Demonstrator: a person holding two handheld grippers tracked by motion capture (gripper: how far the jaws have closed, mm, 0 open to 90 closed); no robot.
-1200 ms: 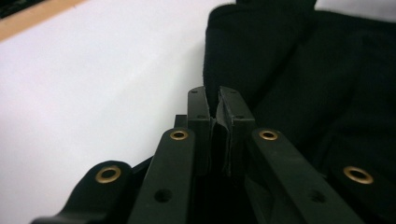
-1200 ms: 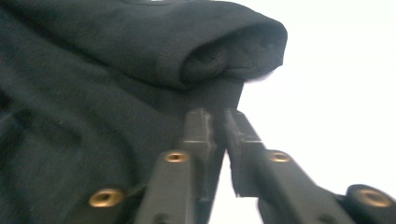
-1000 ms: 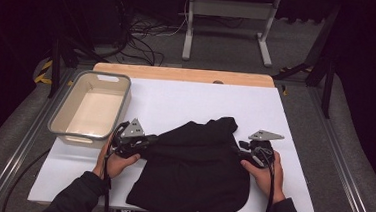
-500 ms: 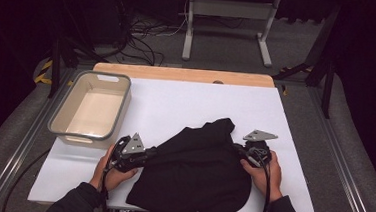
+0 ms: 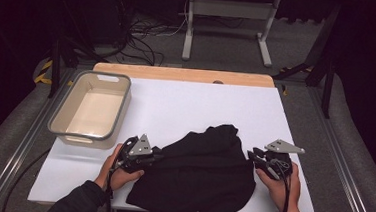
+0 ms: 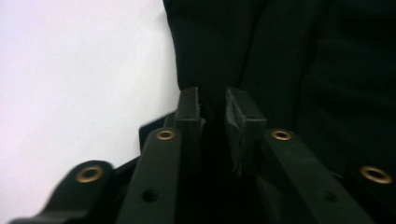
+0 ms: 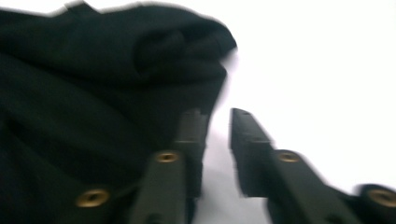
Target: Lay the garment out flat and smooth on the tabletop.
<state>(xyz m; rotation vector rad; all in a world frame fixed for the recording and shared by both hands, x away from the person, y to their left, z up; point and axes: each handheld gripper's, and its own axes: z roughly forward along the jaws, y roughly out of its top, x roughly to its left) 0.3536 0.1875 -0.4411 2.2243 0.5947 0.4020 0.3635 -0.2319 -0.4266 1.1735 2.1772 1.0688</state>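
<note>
A crumpled black garment (image 5: 201,172) lies on the near middle of the white table (image 5: 201,107). My left gripper (image 5: 160,157) lies at its left edge, pointing into the cloth. In the left gripper view its jaws (image 6: 215,105) stand a little apart after just opening, with dark garment (image 6: 280,56) between and beyond them, not pinched. My right gripper (image 5: 250,155) hovers just off the garment's right edge. Its jaws (image 7: 217,116) have just been opening; white table shows between them and the garment (image 7: 93,70) lies beside the left jaw.
A beige bin (image 5: 81,137) with a grey rim stands at the table's left, just beyond my left hand. The table's wooden far edge (image 5: 183,74) runs along the back. Cables and a metal stand sit on the floor behind.
My right gripper has let go of the garment's right edge and drawn back to the right. The garment's top fold has settled. The left hand has barely shifted.
</note>
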